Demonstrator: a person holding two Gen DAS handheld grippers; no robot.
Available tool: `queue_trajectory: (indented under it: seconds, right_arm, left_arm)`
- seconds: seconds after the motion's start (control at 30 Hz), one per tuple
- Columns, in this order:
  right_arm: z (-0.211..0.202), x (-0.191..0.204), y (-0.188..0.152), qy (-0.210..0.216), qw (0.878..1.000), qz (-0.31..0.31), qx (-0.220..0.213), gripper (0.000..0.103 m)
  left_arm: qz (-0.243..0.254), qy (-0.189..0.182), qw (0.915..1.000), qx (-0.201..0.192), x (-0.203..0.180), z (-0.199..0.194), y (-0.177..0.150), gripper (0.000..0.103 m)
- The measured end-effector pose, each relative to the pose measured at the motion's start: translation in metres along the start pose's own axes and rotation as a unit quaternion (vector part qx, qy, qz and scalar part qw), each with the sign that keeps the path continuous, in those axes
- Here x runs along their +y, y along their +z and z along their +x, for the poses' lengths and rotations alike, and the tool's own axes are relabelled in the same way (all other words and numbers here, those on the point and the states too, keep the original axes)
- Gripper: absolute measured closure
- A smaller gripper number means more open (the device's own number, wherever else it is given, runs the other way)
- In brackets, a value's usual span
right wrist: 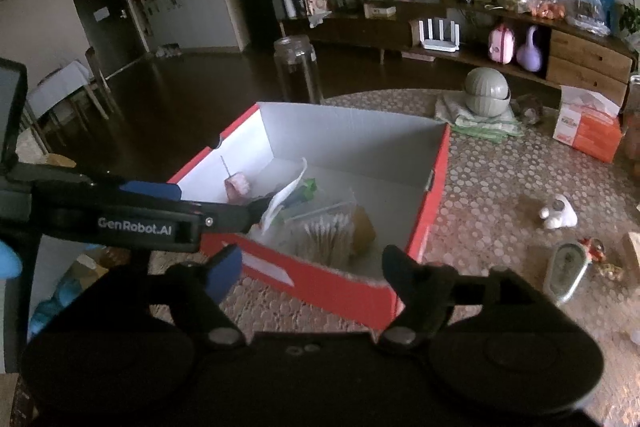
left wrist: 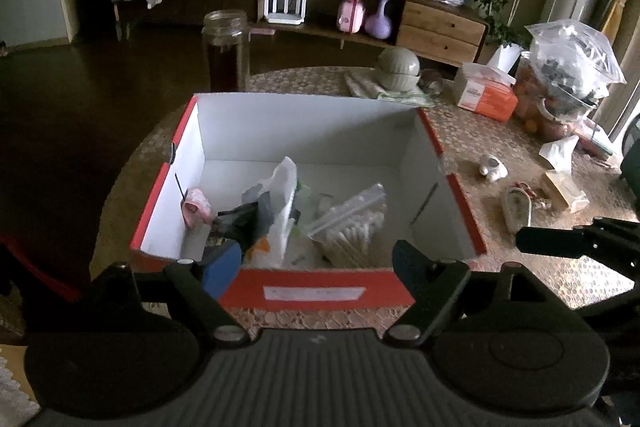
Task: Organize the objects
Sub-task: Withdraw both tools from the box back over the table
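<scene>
A red cardboard box (left wrist: pixel 316 293) with a white inside stands on the round table; it also shows in the right wrist view (right wrist: pixel 328 289). Inside lie a bag of cotton swabs (left wrist: pixel 352 227), a white plastic bag (left wrist: pixel 280 211), a dark packet (left wrist: pixel 236 221) and a small pink item (left wrist: pixel 196 207). My left gripper (left wrist: pixel 316 259) is open and empty over the box's near wall. My right gripper (right wrist: pixel 312 265) is open and empty above the box's near right corner. The left gripper's arm (right wrist: pixel 132 215) crosses the right wrist view at left.
On the table right of the box lie a small white figurine (left wrist: pixel 494 167), an oval tin (left wrist: pixel 516 211), a small carton (left wrist: pixel 564 189), an orange tissue box (left wrist: pixel 486 93), filled plastic bags (left wrist: pixel 568 79) and stacked grey bowls (left wrist: pixel 398 69). A tall glass jar (left wrist: pixel 226 51) stands behind the box.
</scene>
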State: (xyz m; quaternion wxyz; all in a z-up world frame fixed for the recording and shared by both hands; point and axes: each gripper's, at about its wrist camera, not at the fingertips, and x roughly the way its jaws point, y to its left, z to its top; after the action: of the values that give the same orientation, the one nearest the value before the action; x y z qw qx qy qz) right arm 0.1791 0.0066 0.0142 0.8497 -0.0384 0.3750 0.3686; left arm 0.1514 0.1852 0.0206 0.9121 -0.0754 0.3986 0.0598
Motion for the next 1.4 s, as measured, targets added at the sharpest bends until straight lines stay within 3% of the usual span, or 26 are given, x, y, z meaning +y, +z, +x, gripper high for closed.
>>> queue_trajectory:
  seconds: [0.13, 0.3, 0.5, 0.63, 0.93, 1.4]
  right_arm:
    - [-0.023, -0.004, -0.016, -0.003, 1.000, -0.007, -0.011, 0.010]
    - [-0.047, -0.012, -0.037, -0.009, 1.000, -0.009, -0.014, 0.006]
    - [-0.072, -0.033, -0.061, -0.024, 0.999, 0.002, -0.026, 0.005]
    - [-0.092, -0.060, -0.075, -0.039, 0.998, 0.022, -0.036, 0.005]
    - [-0.115, -0.143, -0.100, -0.093, 0.993, 0.061, -0.032, 0.005]
    - [-0.123, -0.244, -0.109, -0.154, 0.983, 0.096, -0.012, 0.005]
  left_arm:
    - [0.002, 0.005, 1.0000, -0.007, -0.018, -0.013, -0.013, 0.015]
    - [-0.003, 0.009, 0.9997, -0.022, -0.038, -0.028, -0.029, 0.001]
    - [-0.015, -0.032, 0.9986, -0.041, -0.059, -0.038, -0.043, 0.000]
    - [-0.026, -0.085, 0.9945, -0.056, -0.075, -0.033, -0.047, 0.000]
    - [-0.013, -0.126, 0.9883, -0.085, -0.120, -0.011, -0.050, 0.000]
    - [0.096, -0.123, 0.9867, -0.044, -0.214, 0.051, -0.037, 0.000]
